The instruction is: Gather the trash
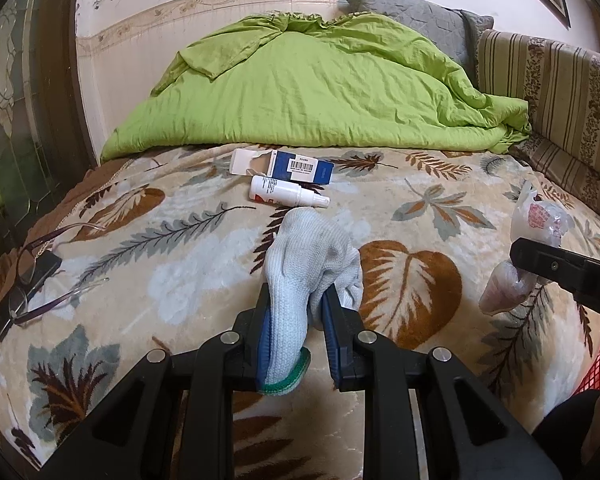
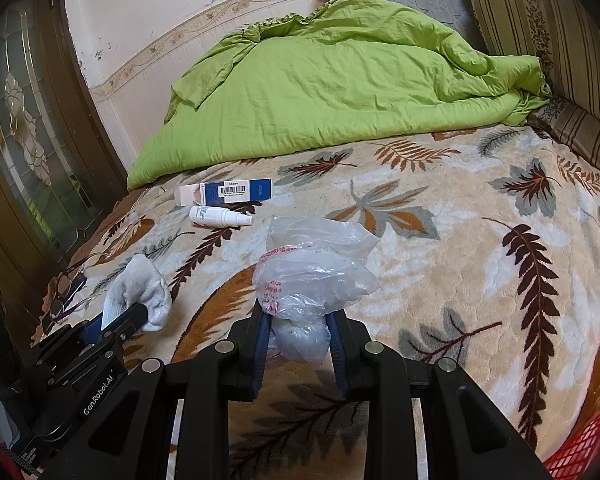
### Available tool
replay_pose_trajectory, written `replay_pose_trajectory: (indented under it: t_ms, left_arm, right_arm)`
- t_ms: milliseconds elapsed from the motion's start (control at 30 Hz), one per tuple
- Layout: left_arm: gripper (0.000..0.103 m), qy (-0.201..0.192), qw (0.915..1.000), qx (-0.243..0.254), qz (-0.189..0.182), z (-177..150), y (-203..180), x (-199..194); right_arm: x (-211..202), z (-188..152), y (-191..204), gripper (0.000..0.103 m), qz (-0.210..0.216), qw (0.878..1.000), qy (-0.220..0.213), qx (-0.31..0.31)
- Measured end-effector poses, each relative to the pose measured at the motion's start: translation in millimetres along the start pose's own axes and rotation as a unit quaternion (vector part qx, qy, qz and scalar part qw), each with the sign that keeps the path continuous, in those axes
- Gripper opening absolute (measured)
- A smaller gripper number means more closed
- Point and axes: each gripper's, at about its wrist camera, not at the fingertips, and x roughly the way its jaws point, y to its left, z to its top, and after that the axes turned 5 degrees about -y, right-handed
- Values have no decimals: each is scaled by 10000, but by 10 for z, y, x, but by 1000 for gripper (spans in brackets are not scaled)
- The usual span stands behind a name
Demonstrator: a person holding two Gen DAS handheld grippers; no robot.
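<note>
Pale blue knit fabric fills the centre of the left wrist view: a sock (image 1: 308, 280) with a green cuff is clamped between the blue-padded jaws of the left gripper (image 1: 296, 304). The gripper enters from the bottom edge, fingers pointing up the frame, above a leaf-patterned blanket (image 1: 180, 248). The sock's toe end stands up past the fingertips; its cuff hangs down between the black finger arms. Above it in mid-frame lie a white spray bottle (image 1: 286, 196) and, just beyond, a blue and white carton (image 1: 284, 166), close together. A green duvet (image 1: 312, 88) occupies the upper centre. Spectacles (image 1: 32, 276) rest on a dark flat object at the left edge. At the right edge the right gripper's black finger crosses a clear plastic bag (image 1: 536, 224); red mesh shows at the lower right corner.

In the right wrist view, the right gripper (image 2: 298, 320) enters from the bottom centre, likewise pointing up the frame, with its jaws clamped on the crumpled clear bag (image 2: 312, 272), which carries red print. The bag bulges above and below the fingertips, over the blanket (image 2: 460, 260). At lower left the left gripper (image 2: 128, 314) reaches in at a slant, holding the sock (image 2: 140, 288). Bottle (image 2: 220, 216) and carton (image 2: 228, 192) lie upper left of the bag, well apart from it.
</note>
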Motion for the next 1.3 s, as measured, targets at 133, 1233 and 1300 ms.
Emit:
replay_pose_trajectory:
  t_ms: [133, 1233, 1300]
  left_arm:
    - [22, -1, 10000, 16, 17, -3, 3, 4]
    - [22, 209, 9970, -651, 363, 26, 373, 111]
    - [22, 203, 9970, -654, 370, 27, 368, 111]
  right_arm:
    - [-1, -1, 0, 30, 4, 10000, 2, 5]
    - [-8, 8, -16, 30, 19, 10000, 9, 16]
    - [-8, 10, -17, 30, 19, 10000, 11, 19]
